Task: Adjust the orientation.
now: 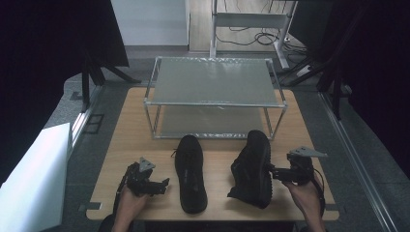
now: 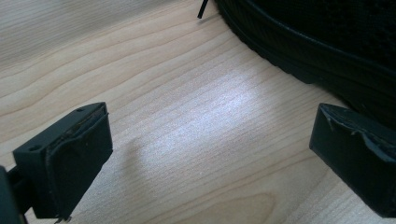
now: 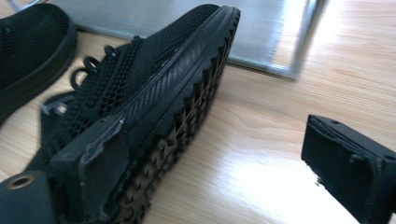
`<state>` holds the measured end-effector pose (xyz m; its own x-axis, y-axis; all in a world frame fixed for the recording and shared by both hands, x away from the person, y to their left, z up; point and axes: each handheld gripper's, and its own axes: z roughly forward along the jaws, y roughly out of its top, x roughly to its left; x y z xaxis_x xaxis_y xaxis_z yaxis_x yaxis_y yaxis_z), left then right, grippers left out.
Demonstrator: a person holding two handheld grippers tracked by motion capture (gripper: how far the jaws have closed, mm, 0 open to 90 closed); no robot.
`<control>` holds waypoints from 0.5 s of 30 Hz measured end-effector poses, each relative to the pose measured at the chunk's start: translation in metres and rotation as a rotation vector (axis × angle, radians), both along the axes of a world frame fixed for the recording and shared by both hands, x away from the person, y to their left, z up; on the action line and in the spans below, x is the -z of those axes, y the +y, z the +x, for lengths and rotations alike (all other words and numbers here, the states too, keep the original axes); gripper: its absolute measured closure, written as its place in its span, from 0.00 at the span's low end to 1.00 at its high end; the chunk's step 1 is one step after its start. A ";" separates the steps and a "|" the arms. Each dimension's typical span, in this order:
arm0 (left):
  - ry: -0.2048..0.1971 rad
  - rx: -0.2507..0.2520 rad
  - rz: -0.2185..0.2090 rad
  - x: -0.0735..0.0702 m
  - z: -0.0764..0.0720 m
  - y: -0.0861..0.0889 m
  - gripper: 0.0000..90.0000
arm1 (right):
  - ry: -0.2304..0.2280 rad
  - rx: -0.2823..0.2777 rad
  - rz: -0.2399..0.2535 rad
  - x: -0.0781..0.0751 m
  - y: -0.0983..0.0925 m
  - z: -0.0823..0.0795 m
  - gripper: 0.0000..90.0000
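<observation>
Tongs both gape empty: left tongs, right tongs beside the tipped shoe at 3 o'clock; soft mesh, likely light, so pinch its stiff sole rim

The left hand comes in over the near edge of the table toward its left corner, holding the left gripper low with its jaws wide apart, pointing right. The right hand holds the right gripper near the right edge, jaws spread, pointing left, one pad touching a sole
</observation>
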<state>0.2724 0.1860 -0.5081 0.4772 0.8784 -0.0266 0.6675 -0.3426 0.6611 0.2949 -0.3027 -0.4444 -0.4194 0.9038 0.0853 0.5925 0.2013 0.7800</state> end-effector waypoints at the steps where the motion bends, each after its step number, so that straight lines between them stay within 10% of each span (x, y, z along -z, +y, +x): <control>1: 0.000 -0.002 -0.003 0.000 0.000 0.000 0.00 | -0.006 0.019 -0.003 0.000 -0.006 -0.003 0.12; 15: 0.002 0.003 -0.002 0.001 0.001 -0.001 0.00 | 0.081 0.097 0.017 0.017 -0.048 -0.008 0.20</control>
